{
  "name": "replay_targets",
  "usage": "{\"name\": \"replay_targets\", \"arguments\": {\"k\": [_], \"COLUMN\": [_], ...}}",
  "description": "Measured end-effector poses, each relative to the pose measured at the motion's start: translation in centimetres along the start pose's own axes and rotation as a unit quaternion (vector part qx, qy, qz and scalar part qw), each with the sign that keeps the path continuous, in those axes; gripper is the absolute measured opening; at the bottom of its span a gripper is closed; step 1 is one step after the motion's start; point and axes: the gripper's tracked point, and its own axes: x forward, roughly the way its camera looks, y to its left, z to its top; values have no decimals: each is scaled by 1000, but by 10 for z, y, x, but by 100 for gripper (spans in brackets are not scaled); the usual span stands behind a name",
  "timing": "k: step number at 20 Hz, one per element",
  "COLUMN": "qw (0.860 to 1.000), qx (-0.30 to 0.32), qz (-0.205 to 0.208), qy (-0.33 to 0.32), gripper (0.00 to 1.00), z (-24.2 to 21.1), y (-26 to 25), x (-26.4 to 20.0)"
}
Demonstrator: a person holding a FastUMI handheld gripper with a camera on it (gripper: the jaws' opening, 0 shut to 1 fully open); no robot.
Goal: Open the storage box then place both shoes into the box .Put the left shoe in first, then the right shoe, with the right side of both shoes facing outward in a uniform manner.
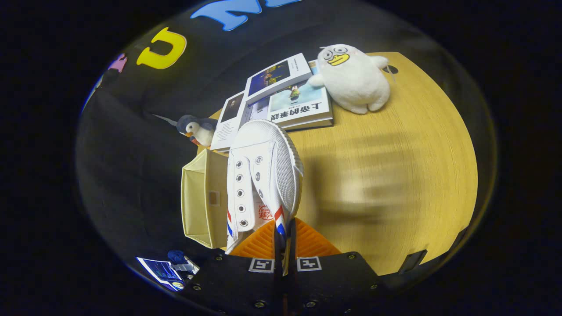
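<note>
Farthest left I see a small penguin toy [196,129] at the table's far-left corner, and nearer than it the cream fabric storage box [203,199], standing open with its inside showing and, as far as I can tell, nothing in it yet. Just right of the box, my gripper [284,239] has its fingers pressed together on the side wall of a white canvas sneaker [263,175], which hangs off the table with its toe pointing away from me and its eyelets turned toward the box. I cannot tell whether it is the left or the right shoe. Beyond the toe lie stacked books [290,98], and right of them sits a white duck plush [353,79] on the wooden table [421,175]. My reading: the opening step is done, this shoe is on its way in, and both placements are left.
</note>
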Motion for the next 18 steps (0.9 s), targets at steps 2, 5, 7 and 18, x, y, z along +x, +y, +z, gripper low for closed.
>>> {"name": "replay_targets", "arguments": {"k": [2, 5, 7, 18], "qw": [1000, 999, 998, 988], "qx": [-16, -45, -65, -140], "qz": [7, 11, 13, 39], "qy": [2, 8, 14, 45], "gripper": [5, 4, 4, 4], "z": [6, 12, 15, 31], "y": [20, 50, 69, 170], "x": [1, 4, 8, 47]}}
